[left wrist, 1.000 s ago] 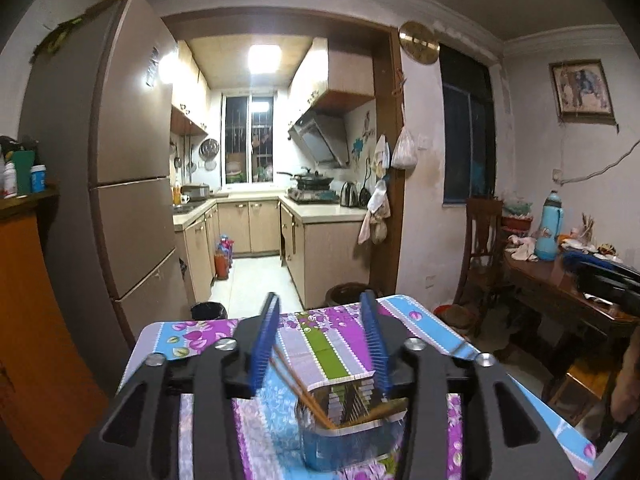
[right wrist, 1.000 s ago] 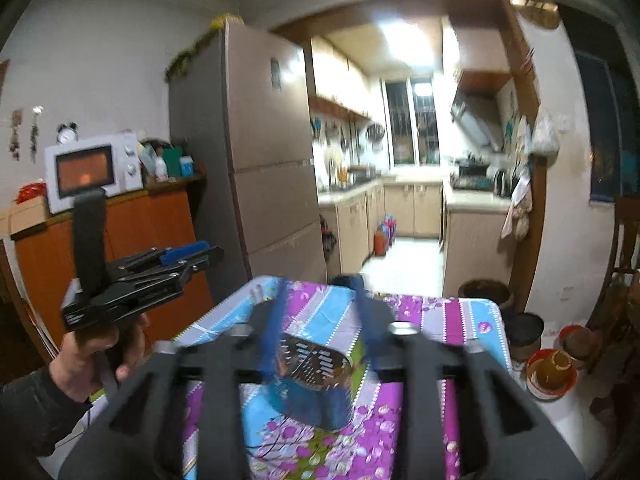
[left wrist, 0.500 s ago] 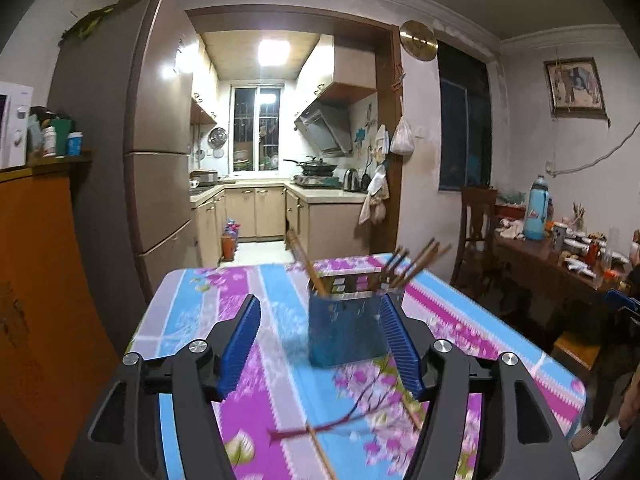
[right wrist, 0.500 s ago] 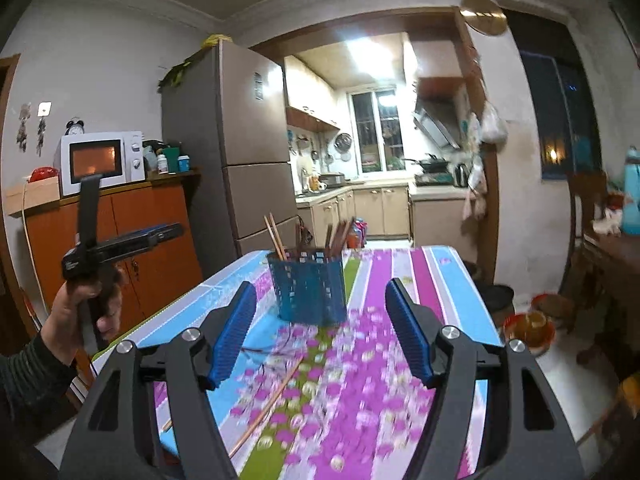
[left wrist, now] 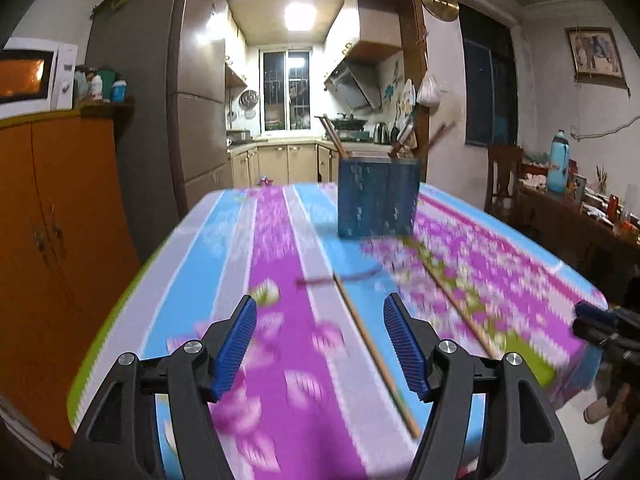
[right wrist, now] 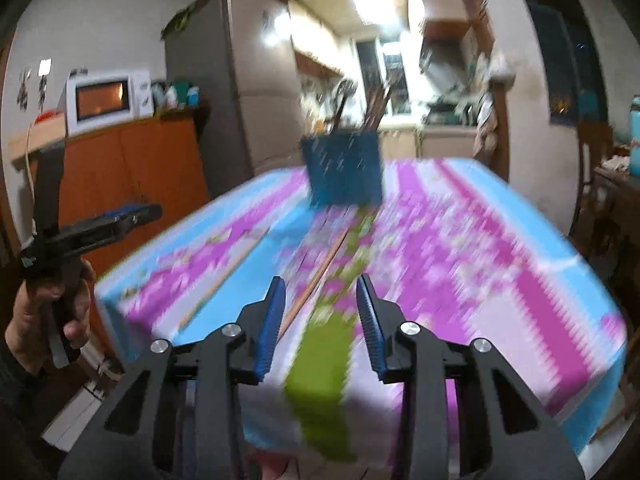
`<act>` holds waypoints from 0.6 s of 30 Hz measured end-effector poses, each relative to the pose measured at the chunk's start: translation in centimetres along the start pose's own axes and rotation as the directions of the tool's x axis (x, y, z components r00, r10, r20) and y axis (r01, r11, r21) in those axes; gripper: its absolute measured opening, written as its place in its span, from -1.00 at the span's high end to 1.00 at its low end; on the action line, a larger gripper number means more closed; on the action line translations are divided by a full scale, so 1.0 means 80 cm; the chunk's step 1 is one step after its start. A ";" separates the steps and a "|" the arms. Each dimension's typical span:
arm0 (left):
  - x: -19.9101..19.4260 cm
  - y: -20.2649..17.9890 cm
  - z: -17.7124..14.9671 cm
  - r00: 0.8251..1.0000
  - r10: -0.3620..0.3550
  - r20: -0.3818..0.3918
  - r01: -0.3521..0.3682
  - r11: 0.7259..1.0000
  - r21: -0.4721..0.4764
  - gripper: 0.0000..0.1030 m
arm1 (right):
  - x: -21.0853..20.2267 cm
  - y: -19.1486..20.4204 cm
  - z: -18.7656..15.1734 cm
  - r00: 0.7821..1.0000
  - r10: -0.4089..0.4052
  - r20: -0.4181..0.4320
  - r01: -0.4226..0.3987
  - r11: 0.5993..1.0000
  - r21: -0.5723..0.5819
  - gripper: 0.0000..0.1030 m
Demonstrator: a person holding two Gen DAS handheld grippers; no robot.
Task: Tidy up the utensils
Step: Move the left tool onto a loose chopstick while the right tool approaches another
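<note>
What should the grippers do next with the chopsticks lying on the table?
Probably lower the right gripper, whose jaws have just been closing with nothing gripped, onto the loose chopstick lying just ahead of it on the tablecloth. The blue utensil holder already stands farther back with others inside.

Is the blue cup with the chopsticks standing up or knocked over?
Standing up. The blue cup sits flat on the tablecloth, and the chopsticks in it poke out of its top.

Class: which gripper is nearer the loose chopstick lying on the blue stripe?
Left. The left gripper, jaws just opening, frames that chopstick between them; the right gripper, jaws just closing, gripping nothing, is off to its right, by the other chopstick.
</note>
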State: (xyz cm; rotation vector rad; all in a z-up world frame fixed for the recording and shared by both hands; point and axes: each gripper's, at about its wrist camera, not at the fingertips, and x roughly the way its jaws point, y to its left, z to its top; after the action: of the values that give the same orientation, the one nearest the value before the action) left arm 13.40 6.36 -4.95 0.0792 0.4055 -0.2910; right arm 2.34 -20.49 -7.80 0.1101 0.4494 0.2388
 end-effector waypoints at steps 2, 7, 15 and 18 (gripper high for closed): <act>-0.002 -0.004 -0.023 1.000 -0.012 -0.021 0.012 1.000 0.001 -0.31 | 0.011 0.013 -0.017 1.000 0.017 -0.026 -0.017 1.000 0.004 0.42; -0.001 -0.018 -0.061 0.997 -0.028 -0.068 0.029 0.999 0.021 -0.30 | 0.029 0.040 -0.040 0.999 0.012 -0.039 -0.013 0.999 -0.037 0.61; -0.003 -0.024 -0.076 0.997 -0.038 -0.066 0.039 0.999 0.016 -0.30 | 0.048 0.050 -0.050 0.997 -0.067 -0.025 0.065 0.996 -0.068 0.72; -0.001 -0.037 -0.082 0.997 -0.048 -0.061 0.050 0.998 0.037 -0.30 | 0.050 0.053 -0.051 0.996 -0.089 -0.018 0.087 0.993 -0.083 0.76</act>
State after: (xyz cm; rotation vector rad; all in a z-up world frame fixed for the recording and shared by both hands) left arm 9.99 4.42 -11.02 0.1162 0.4623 -0.3452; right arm 3.14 -15.15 -12.44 0.0072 0.4642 0.1718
